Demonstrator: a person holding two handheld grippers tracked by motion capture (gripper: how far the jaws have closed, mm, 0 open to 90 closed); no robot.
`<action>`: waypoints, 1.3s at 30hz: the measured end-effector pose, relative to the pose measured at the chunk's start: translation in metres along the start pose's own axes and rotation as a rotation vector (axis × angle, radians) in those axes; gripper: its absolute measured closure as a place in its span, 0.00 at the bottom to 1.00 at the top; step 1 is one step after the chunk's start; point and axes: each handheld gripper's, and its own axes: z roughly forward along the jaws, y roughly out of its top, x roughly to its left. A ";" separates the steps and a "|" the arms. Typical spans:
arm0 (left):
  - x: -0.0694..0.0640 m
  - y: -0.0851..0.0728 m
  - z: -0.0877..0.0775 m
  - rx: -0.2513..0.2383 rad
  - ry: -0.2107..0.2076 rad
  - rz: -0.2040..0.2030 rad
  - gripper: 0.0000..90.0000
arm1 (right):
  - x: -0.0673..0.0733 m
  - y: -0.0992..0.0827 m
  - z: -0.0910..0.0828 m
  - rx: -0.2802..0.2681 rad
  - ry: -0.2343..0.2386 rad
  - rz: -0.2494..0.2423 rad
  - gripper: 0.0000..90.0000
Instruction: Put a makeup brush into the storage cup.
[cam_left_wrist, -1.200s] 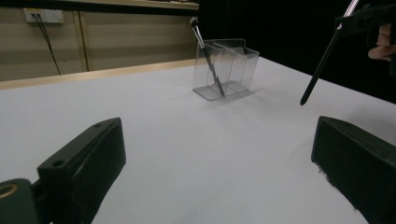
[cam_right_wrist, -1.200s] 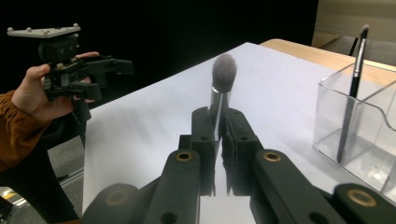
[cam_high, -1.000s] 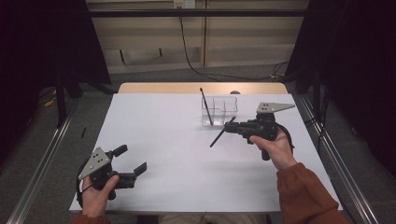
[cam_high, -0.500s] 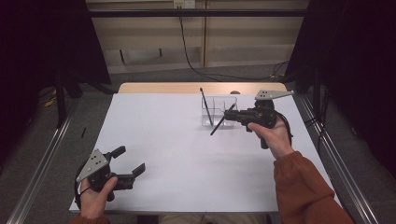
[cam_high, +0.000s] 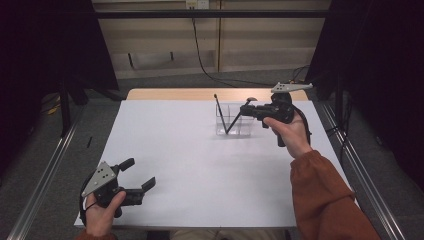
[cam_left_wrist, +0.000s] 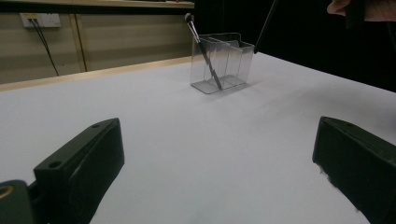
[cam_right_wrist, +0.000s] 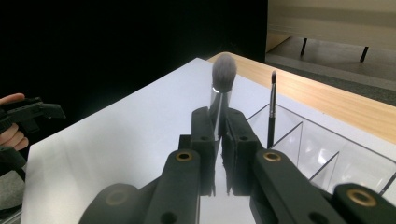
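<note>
Fingers of your right gripper (cam_right_wrist: 218, 135) clamp the big brush (cam_right_wrist: 223, 74); it has moved from the open table to above the clear organizer (cam_high: 233, 121), ready for lowering. Your left gripper (cam_high: 139, 179) rests wide, holding nothing.

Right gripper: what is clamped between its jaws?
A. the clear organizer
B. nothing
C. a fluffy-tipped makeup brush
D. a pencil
C: in the right gripper view the right gripper is shut on a brush with a grey fluffy head, beside the clear organizer already holding a thin brush.
</note>
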 end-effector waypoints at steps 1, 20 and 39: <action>0.000 0.000 0.000 -0.002 -0.001 -0.004 0.02 | -0.001 0.002 0.000 0.002 -0.004 -0.005 0.93; 0.001 0.001 0.001 0.014 -0.007 0.018 0.03 | -0.004 0.023 0.008 -0.025 -0.030 -0.012 0.93; 0.001 0.003 -0.001 0.015 -0.018 0.032 0.03 | -0.006 0.059 0.025 0.002 -0.062 -0.051 0.93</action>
